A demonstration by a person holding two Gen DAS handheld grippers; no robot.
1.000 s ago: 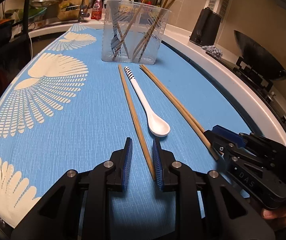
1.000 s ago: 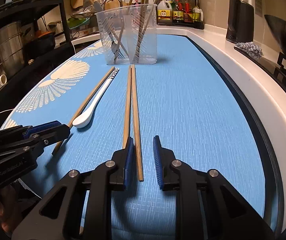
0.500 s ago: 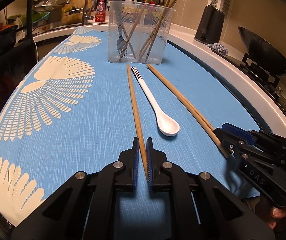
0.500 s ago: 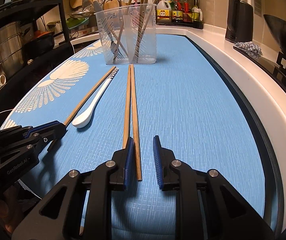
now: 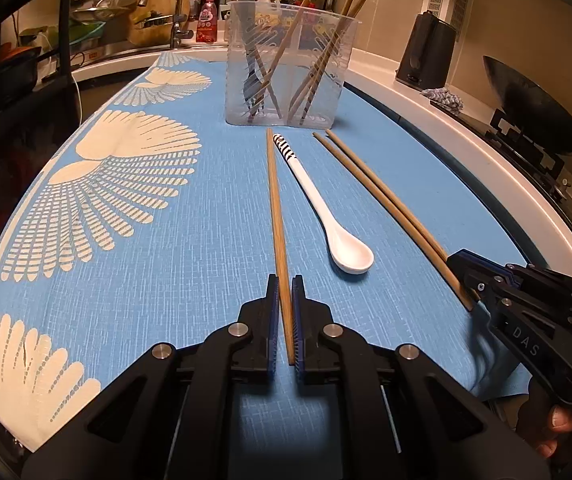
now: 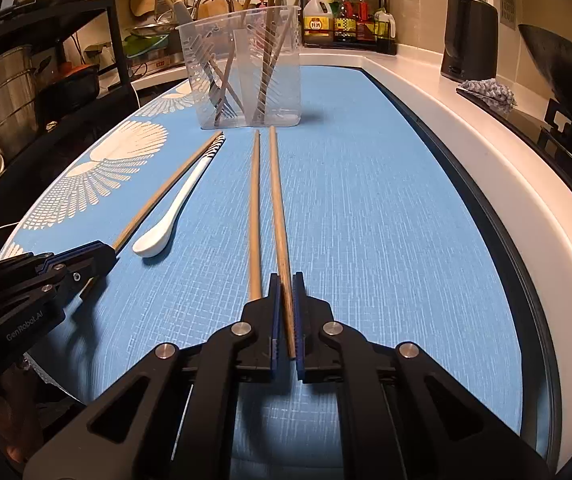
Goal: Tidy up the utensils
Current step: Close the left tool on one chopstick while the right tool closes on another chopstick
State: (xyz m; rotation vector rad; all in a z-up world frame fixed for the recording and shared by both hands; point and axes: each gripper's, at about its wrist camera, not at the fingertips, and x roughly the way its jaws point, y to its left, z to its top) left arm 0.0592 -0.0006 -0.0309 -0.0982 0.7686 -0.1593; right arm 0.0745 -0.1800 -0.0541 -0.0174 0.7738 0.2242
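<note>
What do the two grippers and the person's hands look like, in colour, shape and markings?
Both grippers are black plastic with angular linkage arms and round silver pivot screws. The fingers carry ribbed blue pads. The left gripper shows white lettering "GenRobot.AI" on its side in the right wrist view; the right gripper shows "DAS" in the left wrist view. Bare fingers of a hand show below the right gripper; no sleeve or cable is visible.

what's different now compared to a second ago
Both grippers closed. The left gripper shut on the lone chopstick; the right gripper shut on the right chopstick of the pair, leaving its mate flat. The spoon and holder stayed put.
</note>
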